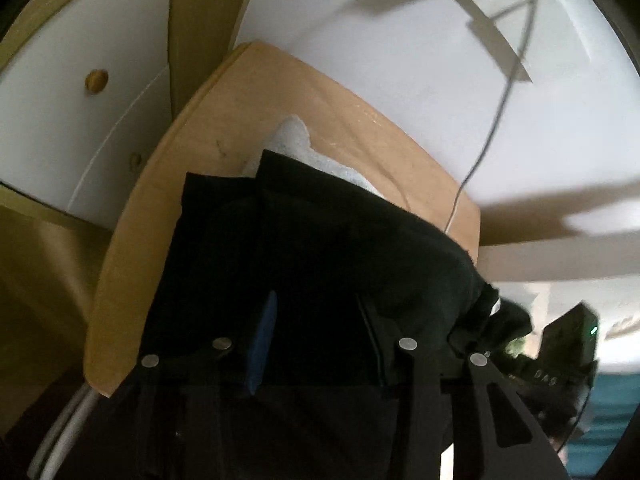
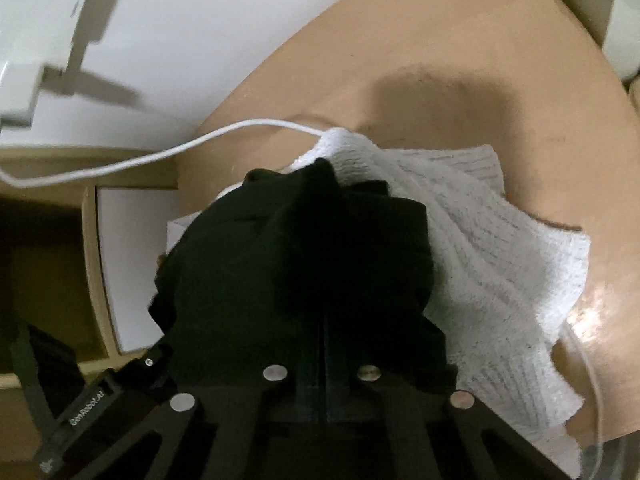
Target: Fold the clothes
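Both grippers tilted down over black garment [image 2: 288, 248]; right fingers [image 2: 316, 360] closed together.

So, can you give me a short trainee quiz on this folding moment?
1. True or false: the black garment lies partly over the white knitted cloth.
2. What do both clothes rest on? A) wooden table B) glass shelf C) carpet
3. Fill in: the jaws of the right tool are ___.

Key: 1 true; 2 A; 3 shut.
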Action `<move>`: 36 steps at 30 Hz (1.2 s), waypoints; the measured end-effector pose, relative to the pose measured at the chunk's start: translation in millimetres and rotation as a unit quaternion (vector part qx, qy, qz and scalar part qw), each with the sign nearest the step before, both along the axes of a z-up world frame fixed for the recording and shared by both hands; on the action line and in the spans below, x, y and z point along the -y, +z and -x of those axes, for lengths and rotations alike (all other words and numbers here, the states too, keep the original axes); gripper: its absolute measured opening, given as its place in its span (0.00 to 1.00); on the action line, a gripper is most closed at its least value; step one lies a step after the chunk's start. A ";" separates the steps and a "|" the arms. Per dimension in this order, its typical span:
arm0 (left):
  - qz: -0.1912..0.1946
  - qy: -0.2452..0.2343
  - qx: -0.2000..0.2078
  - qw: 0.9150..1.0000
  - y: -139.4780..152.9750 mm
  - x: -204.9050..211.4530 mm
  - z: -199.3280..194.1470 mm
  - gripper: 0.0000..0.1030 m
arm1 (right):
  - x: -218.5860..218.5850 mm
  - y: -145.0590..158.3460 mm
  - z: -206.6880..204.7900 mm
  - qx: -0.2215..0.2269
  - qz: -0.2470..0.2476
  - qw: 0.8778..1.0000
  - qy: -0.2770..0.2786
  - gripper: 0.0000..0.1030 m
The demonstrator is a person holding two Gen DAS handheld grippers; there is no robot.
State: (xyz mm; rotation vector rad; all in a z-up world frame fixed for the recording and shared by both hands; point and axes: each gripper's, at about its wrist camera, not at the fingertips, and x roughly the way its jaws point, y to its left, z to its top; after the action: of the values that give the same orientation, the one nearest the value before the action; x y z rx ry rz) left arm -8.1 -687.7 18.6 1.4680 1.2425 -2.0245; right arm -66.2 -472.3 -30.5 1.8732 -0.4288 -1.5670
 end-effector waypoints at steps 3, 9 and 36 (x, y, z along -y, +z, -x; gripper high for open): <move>0.020 0.039 -0.030 0.999 34.2 2.0 -14.5 0.41 | -34.3 25.0 -2.1 0.003 0.023 0.998 -0.050 0.10; -0.004 -0.068 -0.139 0.988 115.3 -65.9 -46.1 0.67 | -179.9 76.7 -43.3 -0.014 -0.021 0.991 -0.131 0.48; -0.095 -0.147 0.158 0.972 -118.0 -446.8 188.2 0.67 | -542.3 -93.6 72.0 0.099 -0.113 0.889 -0.433 0.61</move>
State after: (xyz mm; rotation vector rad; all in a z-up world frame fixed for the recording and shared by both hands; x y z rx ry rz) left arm -196.3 -240.9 -99.4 2.0786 1.1654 -1.7786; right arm -138.3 70.0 -124.1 2.1667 -1.3763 -2.0339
